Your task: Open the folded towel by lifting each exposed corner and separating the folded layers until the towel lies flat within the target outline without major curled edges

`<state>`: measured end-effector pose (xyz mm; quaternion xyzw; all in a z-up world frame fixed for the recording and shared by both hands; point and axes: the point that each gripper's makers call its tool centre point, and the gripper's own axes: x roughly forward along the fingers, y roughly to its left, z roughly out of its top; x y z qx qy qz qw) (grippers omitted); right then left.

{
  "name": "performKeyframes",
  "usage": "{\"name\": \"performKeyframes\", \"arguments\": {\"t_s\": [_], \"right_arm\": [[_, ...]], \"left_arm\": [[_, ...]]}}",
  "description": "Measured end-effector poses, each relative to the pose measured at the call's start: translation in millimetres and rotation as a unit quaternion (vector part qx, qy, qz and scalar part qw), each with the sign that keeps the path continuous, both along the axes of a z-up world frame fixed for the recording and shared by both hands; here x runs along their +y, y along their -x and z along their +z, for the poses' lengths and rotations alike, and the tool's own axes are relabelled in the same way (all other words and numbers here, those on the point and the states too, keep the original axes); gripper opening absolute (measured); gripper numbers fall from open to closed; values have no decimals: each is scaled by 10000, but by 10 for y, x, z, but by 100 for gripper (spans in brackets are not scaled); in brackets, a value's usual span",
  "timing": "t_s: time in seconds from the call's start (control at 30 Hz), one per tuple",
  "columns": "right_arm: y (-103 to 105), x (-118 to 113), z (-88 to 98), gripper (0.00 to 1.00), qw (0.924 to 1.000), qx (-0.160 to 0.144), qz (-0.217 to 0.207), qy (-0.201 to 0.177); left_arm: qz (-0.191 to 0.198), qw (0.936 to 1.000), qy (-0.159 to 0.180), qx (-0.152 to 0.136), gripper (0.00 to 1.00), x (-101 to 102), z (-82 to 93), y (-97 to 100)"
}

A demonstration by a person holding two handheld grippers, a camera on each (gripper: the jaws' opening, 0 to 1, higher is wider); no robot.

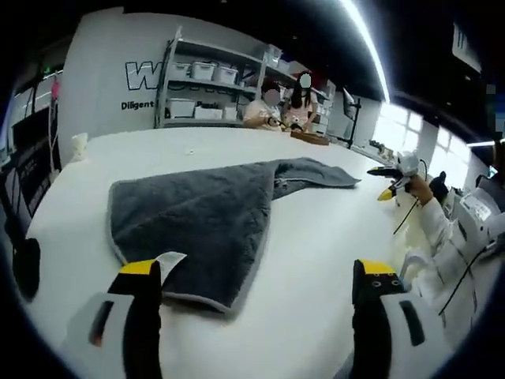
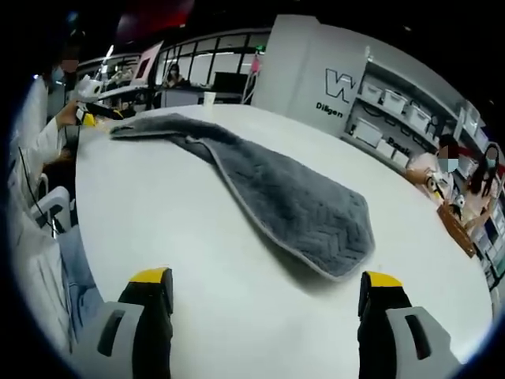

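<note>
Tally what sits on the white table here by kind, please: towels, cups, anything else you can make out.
Gray towel: 1
Small white cup-like item near the table's far edge: 1
Total: 2 things on the white table. The small far item is too small to identify for certain.

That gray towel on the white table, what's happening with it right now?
A person is unfolding the gray towel on the white table with a claw in each hand. At this moment both claws are open and touch nothing: the left claw hovers at the towel's near edge, and the right claw over bare table short of it. The towel is only partly spread, with one end trailing off narrow and bunched.
</note>
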<state>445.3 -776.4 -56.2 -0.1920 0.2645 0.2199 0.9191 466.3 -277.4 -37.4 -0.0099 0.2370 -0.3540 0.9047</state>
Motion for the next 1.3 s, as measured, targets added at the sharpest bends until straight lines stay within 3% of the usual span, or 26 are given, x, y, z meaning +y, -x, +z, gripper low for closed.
{"name": "performKeyframes", "arguments": {"t_s": [0.3, 0.67, 0.87, 1.0, 1.3], "right_arm": [[-267, 397, 98, 80, 9987, -35, 499, 97], [-712, 972, 102, 47, 9943, -230, 1027, 149], [-859, 1227, 23, 44, 9920, -172, 1224, 238], [-959, 1360, 22, 37, 9913, -243, 1282, 173], [-1192, 1509, -170, 28, 9910, -168, 1283, 351]], "left_arm": [[-70, 9999, 7, -139, 97, -73, 117, 57], [-172, 9996, -6, -231, 97, -159, 159, 167], [-166, 9997, -12, -197, 97, -128, 124, 178], [-140, 9997, 11, -178, 96, -120, 94, 166], [-181, 9997, 44, -170, 95, -156, 82, 174]]}}
